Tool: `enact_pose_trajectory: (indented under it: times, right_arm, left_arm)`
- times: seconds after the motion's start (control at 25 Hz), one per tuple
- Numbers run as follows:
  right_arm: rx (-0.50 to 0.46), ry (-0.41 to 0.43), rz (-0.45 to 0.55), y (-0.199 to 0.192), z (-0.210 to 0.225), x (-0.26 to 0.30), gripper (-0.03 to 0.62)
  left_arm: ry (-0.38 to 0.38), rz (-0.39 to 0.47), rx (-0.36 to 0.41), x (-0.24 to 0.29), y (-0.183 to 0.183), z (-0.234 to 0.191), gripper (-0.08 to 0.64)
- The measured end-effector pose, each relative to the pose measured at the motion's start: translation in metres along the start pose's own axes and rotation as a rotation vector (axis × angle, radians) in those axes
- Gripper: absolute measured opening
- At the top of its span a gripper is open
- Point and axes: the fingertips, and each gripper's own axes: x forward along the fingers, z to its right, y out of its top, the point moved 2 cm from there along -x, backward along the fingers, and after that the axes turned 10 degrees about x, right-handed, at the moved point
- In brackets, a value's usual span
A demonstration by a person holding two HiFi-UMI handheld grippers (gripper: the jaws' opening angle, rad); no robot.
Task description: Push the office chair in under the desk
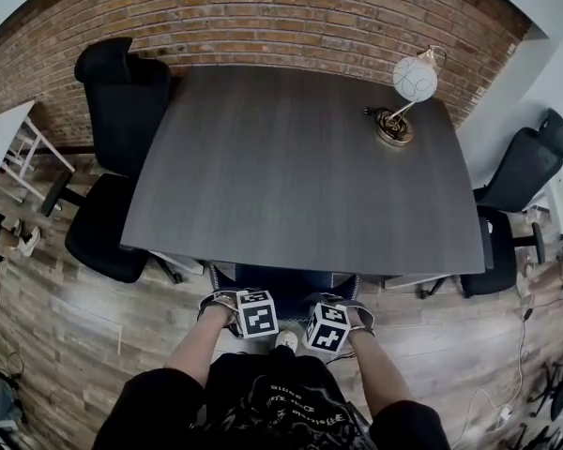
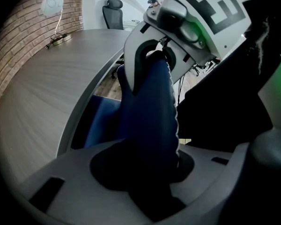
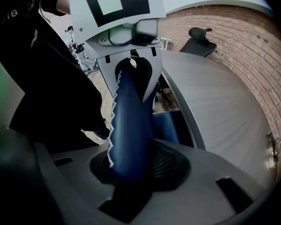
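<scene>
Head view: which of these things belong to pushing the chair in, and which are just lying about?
In the job:
blue office chair, its backrest top clamped in the left claw and the right claw
desk

Just lying about:
globe lamp on the desk's far corner
black chair at left
black chair at right
white table

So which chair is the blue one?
The blue chair at the desk's near edge, with the left tongs and right tongs clamped on its back. The left chair and right chair are black.
</scene>
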Motion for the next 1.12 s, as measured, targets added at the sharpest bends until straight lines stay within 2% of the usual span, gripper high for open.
enact_pose_trajectory:
  times: [1.12]
  right_arm:
    - [-0.007, -0.014, 0.014, 0.011, 0.033, 0.002, 0.109]
  left_arm:
    - [-0.003, 0.004, 0.021, -0.006, -0.001, -0.035, 0.149]
